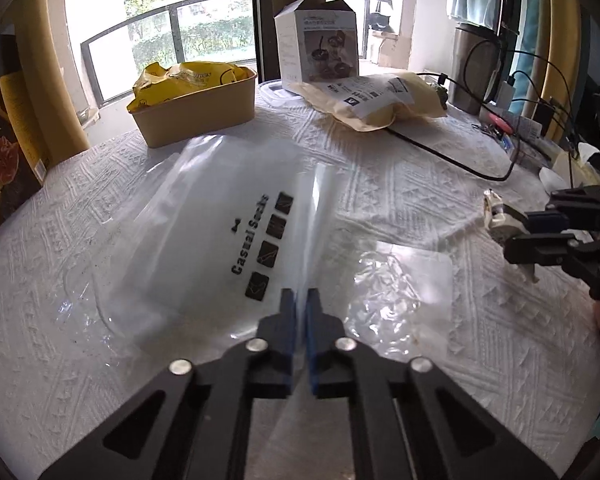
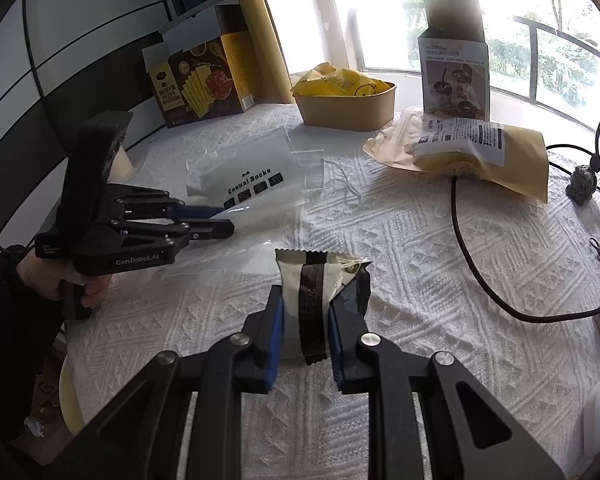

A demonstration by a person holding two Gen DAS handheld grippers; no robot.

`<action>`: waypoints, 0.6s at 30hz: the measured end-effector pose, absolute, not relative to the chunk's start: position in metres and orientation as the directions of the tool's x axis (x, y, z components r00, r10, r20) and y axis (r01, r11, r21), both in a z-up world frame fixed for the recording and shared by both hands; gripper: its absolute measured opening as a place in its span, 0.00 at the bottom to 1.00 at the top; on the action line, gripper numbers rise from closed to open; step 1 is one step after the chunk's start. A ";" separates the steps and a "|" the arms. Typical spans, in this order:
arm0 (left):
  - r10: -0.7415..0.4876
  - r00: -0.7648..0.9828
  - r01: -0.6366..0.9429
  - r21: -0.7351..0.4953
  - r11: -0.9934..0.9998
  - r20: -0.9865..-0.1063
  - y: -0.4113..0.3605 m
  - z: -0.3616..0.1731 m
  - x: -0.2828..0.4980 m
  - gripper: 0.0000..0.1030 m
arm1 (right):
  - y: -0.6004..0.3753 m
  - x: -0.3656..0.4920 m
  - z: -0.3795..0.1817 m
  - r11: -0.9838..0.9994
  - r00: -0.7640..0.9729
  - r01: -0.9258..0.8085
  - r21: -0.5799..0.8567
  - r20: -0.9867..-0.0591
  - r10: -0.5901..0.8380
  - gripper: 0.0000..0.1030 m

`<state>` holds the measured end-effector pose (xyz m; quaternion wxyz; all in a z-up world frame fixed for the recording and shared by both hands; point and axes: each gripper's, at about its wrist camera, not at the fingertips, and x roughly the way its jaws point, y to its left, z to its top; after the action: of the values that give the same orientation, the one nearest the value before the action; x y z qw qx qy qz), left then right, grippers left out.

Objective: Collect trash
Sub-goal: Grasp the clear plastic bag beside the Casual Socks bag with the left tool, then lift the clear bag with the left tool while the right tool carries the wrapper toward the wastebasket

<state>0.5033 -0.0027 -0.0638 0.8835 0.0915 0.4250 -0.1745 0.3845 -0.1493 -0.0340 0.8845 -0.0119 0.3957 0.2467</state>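
**Two claws holding trash above a white-clothed tabletop**

A clear plastic sock bag (image 1: 236, 240), printed "Casual Socks" in black, lies flat on the white textured tablecloth (image 1: 400, 184) near the middle of the tabletop. The left claw (image 1: 300, 300) has its blue-padded jaws pinched together on the near edge of this bag, and a thin fold of the clear film rises between them. Just beside the bag, to its right in the left wrist view, lies a smaller crumpled clear plastic wrapper (image 1: 404, 284).

The right claw (image 2: 305, 312) grips an empty cream-and-black snack wrapper (image 2: 320, 292), held upright between its blue pads and lifted off the cloth. The person's left hand (image 2: 56, 280) grasps the left claw's handle.

Further back stands a brown paper tray (image 1: 196, 112) holding yellow bags (image 1: 180, 80). Near it are an open white product box (image 1: 320, 48) and a tan padded mailer (image 1: 384, 100) with printed labels. A black cable (image 1: 452, 160) runs across the cloth. A dark snack box (image 2: 196, 84) stands at the tabletop's far left edge.
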 end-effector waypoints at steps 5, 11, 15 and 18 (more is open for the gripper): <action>-0.296 0.563 0.381 -0.075 0.922 -0.772 0.000 -0.058 0.490 0.01 | -0.150 0.381 -0.033 0.880 0.569 -0.444 0.171 -0.704 0.424 0.18; -0.341 0.578 0.385 -0.121 0.915 -0.742 0.001 -0.041 0.452 0.01 | -0.142 0.369 -0.032 0.875 0.567 -0.460 0.150 -0.709 0.419 0.18; -0.361 0.581 0.385 -0.144 0.912 -0.729 0.003 -0.033 0.426 0.01 | -0.138 0.356 -0.032 0.871 0.562 -0.465 0.155 -0.709 0.426 0.18; -0.363 0.593 0.374 -0.153 0.915 -0.719 0.006 -0.028 0.407 0.01 | -0.136 0.344 -0.030 0.870 0.561 -0.467 0.158 -0.707 0.429 0.18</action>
<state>0.4065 0.0059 -0.0279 0.8925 0.0071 0.4010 -0.2064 0.3442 -0.1365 -0.0303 0.8833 -0.0238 0.3936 0.2537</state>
